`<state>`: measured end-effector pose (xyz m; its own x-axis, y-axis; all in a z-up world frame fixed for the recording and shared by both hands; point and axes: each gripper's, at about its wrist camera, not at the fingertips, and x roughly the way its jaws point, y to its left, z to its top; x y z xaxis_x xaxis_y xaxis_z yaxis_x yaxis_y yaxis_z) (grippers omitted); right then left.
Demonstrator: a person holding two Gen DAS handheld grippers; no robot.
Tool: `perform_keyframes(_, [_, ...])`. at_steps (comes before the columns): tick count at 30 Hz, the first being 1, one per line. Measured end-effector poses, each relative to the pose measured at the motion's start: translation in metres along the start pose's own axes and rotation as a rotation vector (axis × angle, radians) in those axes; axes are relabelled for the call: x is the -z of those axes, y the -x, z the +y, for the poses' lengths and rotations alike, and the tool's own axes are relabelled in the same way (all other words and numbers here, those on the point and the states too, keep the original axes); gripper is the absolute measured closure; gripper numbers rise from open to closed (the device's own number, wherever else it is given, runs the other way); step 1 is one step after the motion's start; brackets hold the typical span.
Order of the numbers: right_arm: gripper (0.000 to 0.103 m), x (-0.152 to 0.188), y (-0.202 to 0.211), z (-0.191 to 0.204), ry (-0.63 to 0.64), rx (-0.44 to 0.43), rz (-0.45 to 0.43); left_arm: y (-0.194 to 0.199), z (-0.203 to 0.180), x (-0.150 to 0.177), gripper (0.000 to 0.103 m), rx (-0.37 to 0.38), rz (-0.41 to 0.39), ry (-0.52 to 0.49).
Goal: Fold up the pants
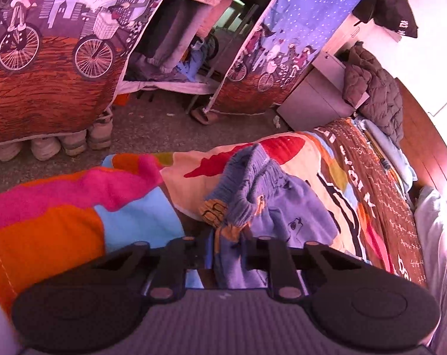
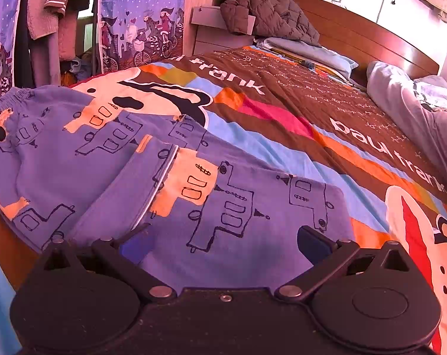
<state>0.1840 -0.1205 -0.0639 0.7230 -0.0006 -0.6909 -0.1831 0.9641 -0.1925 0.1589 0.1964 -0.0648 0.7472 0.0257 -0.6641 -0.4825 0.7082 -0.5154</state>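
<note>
one pants (image 2: pixel 111 159) on bedspread (image 2: pixel 327 136) | left gripper (image 1: pixel 228 251) clenched on waistband | right gripper (image 2: pixel 220 239) released

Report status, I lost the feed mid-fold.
Left hand-held gripper shut on pants waistband. Right hand-held gripper open over folded leg end. Pants on bedspread; nothing in the way.

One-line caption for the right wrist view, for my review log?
Open right gripper hovering over blue printed cotton pants spread on a colourful patchwork bedspread.

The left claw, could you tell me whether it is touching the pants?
Touching. The left wrist view shows the left claw shut on a bunched fold of the pants, with fabric pinched between its fingers.
</note>
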Motion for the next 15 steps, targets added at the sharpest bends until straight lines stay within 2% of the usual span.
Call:
perform_keyframes(3, [0.001, 0.0, 0.0, 0.002, 0.015, 0.01, -0.001, 0.003, -0.005, 0.003, 0.089, 0.009, -0.029, -0.023])
perform_keyframes(9, [0.001, 0.001, 0.004, 0.013, 0.083, 0.059, -0.033, 0.003, -0.004, 0.002, 0.089, 0.014, -0.031, -0.013])
perform_keyframes(15, [0.001, 0.003, 0.018, 0.029, 0.179, 0.094, -0.132, 0.006, -0.004, 0.004, 0.09, 0.028, -0.057, -0.028])
